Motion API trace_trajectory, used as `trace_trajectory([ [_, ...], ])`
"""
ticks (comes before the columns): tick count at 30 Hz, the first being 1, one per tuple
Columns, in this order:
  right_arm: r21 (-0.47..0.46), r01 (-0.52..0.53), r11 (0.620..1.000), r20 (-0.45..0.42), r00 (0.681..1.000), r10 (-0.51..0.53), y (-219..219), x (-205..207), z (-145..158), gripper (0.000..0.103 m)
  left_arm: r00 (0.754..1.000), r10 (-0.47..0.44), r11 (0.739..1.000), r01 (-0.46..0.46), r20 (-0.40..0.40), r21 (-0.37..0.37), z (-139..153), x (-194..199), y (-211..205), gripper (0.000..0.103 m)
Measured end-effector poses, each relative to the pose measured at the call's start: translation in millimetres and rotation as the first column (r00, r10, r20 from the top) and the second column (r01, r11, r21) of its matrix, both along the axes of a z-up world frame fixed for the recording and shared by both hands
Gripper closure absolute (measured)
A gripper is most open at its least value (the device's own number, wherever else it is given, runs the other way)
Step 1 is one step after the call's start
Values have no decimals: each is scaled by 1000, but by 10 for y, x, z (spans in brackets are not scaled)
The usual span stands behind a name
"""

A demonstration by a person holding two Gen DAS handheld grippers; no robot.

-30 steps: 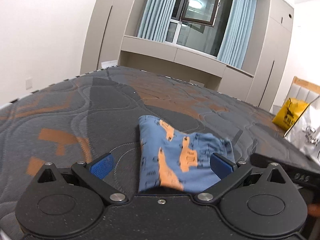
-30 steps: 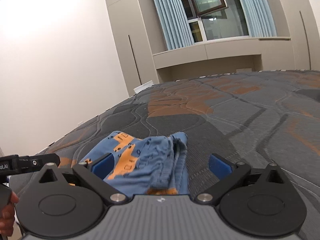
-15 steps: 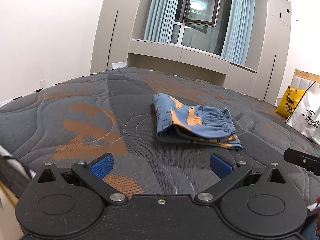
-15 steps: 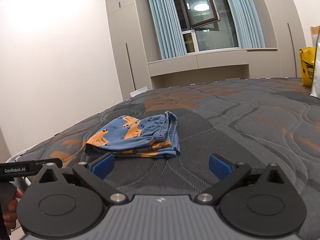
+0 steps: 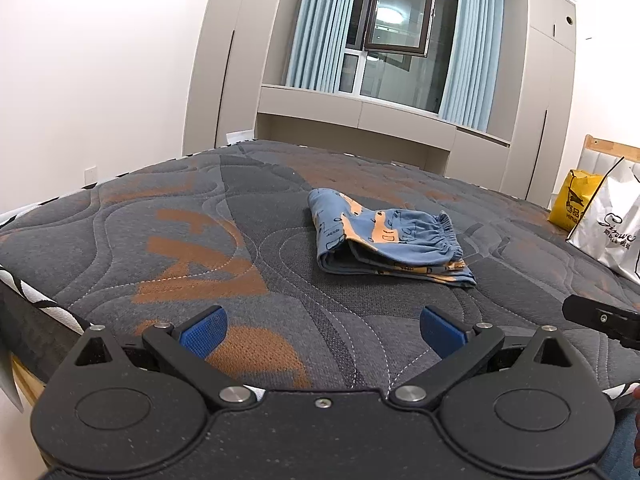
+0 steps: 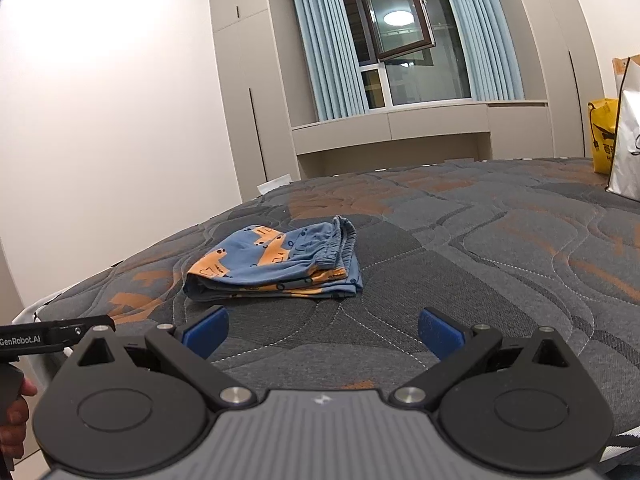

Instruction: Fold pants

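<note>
Pants (image 5: 384,240) lie folded on mattress (image 5: 160,240), centre of left wrist frame, above and ahead of your left gripper (image 5: 322,330); fingers spread, nothing between. Right wrist frame: pants (image 6: 276,264) sit left of centre, ahead of your right gripper (image 6: 322,330); fingers spread, empty. Long axis runs across both frames, waistband at right end. Neither gripper clearly nearer; task appears near done.

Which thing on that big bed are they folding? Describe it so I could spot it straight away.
Start at the grey and orange quilted mattress. Near its middle lies a small folded bundle, the pants: blue cloth printed with orange vehicles, its gathered waistband facing the white bag. It is the only clothing there.
</note>
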State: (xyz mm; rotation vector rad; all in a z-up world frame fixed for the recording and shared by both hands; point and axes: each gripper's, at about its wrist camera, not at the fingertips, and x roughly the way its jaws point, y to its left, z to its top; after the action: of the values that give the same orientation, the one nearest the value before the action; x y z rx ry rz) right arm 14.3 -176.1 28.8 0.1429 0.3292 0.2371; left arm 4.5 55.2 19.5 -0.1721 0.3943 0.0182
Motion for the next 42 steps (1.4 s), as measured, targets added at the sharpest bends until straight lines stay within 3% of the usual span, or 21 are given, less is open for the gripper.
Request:
trace_trajectory([
  [42, -41, -47, 998, -99, 994, 43, 83, 441, -194, 0, 998, 24, 999, -26, -65, -20, -184, 426, 64, 1],
])
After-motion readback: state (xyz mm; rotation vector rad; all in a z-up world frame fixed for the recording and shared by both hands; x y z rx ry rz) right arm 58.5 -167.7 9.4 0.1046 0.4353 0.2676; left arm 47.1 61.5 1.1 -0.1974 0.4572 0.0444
